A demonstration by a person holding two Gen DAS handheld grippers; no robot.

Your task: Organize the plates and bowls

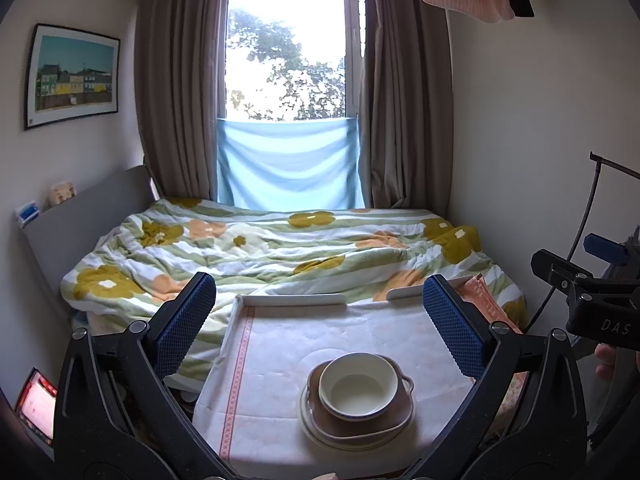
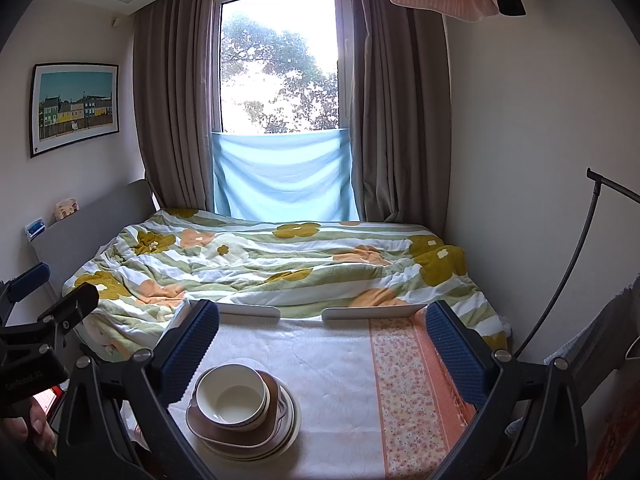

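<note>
Left wrist view: I am holding both tongs, left tongs (image 1: 318,320) and right tongs (image 2: 322,344), released; the bowl (image 1: 359,385) atop the plates (image 1: 352,426) is possibly sitting off-centre, risking a slide off the surface (image 1: 280,360).

Bare tablecloth (image 2: 336,380) around stacked dishes (image 2: 244,412)

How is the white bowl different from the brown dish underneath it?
The white bowl is round and deep; the brown dish is squarish, shallow and wider, with a small handle at one side. The bowl sits on top, the dish lies beneath on pale plates. Both are empty and upright, in one stack.
</note>
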